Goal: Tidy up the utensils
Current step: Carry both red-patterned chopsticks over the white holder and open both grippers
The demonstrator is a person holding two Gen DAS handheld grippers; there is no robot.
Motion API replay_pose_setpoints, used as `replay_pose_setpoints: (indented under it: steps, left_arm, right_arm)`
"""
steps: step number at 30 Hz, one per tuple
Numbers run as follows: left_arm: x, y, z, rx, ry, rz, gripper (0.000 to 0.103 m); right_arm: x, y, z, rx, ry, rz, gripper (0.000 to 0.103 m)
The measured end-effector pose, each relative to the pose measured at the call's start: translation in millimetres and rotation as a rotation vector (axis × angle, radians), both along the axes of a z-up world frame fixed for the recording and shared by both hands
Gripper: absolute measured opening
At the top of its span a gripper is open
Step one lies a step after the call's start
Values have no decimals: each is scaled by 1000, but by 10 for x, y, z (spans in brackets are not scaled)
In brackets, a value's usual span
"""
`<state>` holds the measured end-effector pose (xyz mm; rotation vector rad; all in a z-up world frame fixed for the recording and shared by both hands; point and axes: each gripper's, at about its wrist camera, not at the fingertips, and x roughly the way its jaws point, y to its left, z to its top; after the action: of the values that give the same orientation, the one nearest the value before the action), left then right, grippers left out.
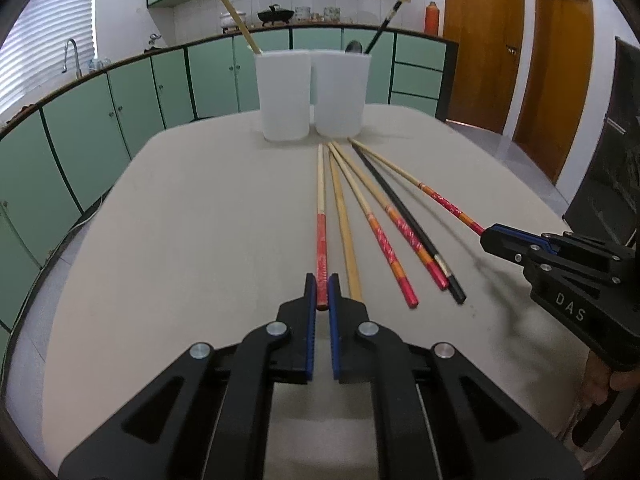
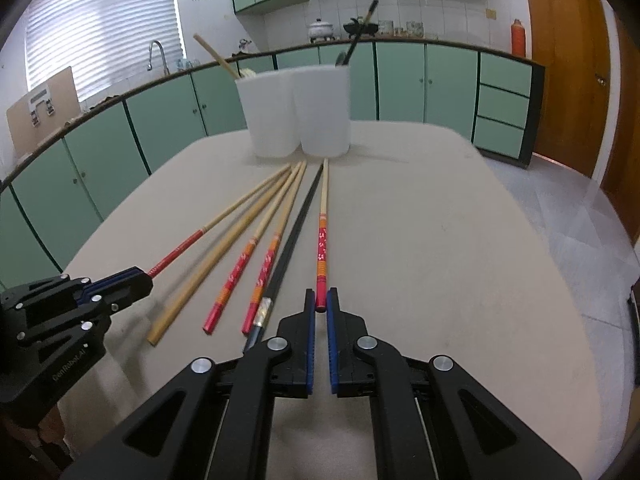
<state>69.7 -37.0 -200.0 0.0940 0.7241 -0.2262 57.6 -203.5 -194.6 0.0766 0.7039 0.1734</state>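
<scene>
Several chopsticks lie fanned out on the beige table (image 1: 180, 220), their tips toward two white cups (image 1: 285, 94) (image 1: 341, 92) at the far end. My left gripper (image 1: 322, 286) is shut on the red end of the leftmost chopstick (image 1: 321, 200). It also shows in the right wrist view (image 2: 136, 278). My right gripper (image 2: 321, 300) is shut on the red end of the rightmost chopstick (image 2: 322, 236), and it shows in the left wrist view (image 1: 486, 236). Between them lie a plain bamboo stick (image 1: 343, 216), two red-orange ones (image 1: 384, 240) and a black one (image 1: 400, 208).
The left cup holds a bamboo stick (image 1: 238, 20). The right cup holds a black chopstick (image 1: 386, 20) and a dark spoon (image 1: 354, 46). Green cabinets (image 1: 100, 120) curve behind the table; wooden doors (image 1: 480, 40) stand at the right.
</scene>
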Motion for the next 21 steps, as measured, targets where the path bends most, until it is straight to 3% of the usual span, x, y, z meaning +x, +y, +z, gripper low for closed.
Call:
replay_pose_setpoints:
  steps: [13,21]
  left_arm:
    - [-38,43,803,-7,-179,8,5]
    - [101,19,1248,-35,-266,-21,5]
  right_arm:
    - [-37,-104,756,-42,-151,19,5]
    - [235,-190,1195,-58,-168,28,5]
